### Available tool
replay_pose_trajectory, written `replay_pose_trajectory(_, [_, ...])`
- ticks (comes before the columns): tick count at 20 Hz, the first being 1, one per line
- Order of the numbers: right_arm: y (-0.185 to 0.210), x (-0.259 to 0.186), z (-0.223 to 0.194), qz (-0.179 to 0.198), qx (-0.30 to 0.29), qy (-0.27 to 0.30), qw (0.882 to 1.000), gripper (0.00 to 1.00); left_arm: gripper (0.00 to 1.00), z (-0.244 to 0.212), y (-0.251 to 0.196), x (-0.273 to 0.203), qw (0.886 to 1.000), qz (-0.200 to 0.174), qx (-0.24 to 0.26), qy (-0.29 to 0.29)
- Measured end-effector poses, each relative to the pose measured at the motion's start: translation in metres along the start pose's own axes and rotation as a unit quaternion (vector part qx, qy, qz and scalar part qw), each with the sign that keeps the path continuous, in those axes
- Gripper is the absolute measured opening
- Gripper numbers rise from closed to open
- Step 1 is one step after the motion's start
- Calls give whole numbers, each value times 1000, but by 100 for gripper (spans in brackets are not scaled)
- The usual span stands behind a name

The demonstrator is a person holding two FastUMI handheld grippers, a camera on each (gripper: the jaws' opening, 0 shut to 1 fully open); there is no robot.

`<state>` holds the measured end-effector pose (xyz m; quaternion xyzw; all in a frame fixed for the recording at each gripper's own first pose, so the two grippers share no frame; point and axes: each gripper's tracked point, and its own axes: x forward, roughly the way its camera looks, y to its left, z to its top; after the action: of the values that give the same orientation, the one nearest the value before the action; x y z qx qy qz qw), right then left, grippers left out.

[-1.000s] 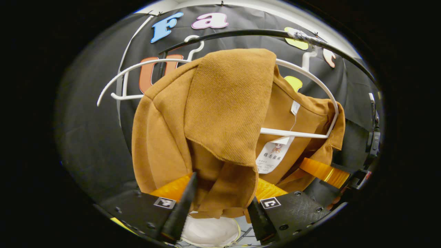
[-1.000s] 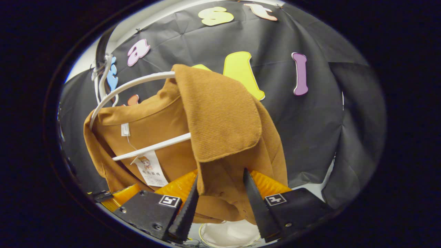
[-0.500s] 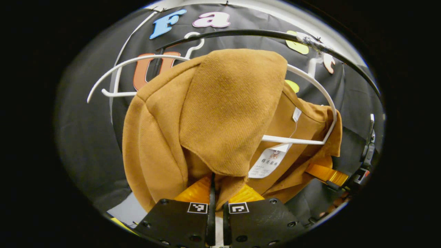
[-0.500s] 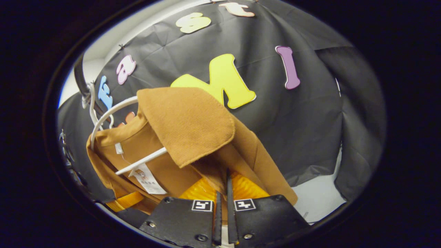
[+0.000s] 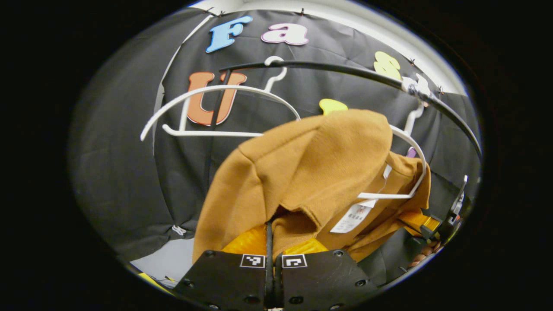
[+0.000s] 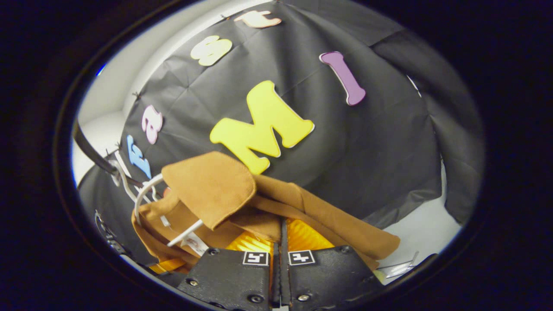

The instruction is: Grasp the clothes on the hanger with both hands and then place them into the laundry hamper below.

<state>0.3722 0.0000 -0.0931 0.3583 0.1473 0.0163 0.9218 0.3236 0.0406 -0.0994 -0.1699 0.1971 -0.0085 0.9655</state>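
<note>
Both grippers, left [image 5: 271, 242] and right [image 6: 281, 242], clenched on brown garment [image 5: 311, 172]; white hanger [image 5: 410, 172] inside it, empty hanger [image 5: 216, 112] beside

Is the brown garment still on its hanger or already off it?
Still on: the brown garment drapes over the white hanger, both jaws pinching it.

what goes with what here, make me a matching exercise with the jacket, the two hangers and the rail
Things:
1. brown jacket
2. bare white hanger
3. white hanger under the jacket
4. black rail

States:
A. carries both hanger hooks
B. pinched by both grippers
C. hangs with nothing on it
D. partly covered by brown cloth

Pairs: 1-B, 2-C, 3-D, 4-A

The left gripper and the right gripper are each shut on a fold of the jacket.
</note>
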Motion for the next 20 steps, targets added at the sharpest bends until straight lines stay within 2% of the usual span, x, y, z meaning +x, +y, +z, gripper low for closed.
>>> replay_pose_trajectory(2, [-3,-4,7,12,33,-7,999,4,0,12,7,-6,1000,0,-8,-9])
replay_pose_trajectory(8, [1,-4,24,37,47,-25,998,4,0,41,22,-12,1000,-1,-4,-28])
replay_pose_trajectory(14, [6,-15,54,87,108,-60,989,4,0,69,35,-8,999,-1,-16,-39])
replay_pose_trajectory(17, [2,-10,73,96,132,-77,984,4,0,88,38,-10,998,-4,-26,-54])
replay_pose_trajectory(20, [2,2,64,96,119,-60,987,4,0,101,43,-10,998,-2,-21,-61])
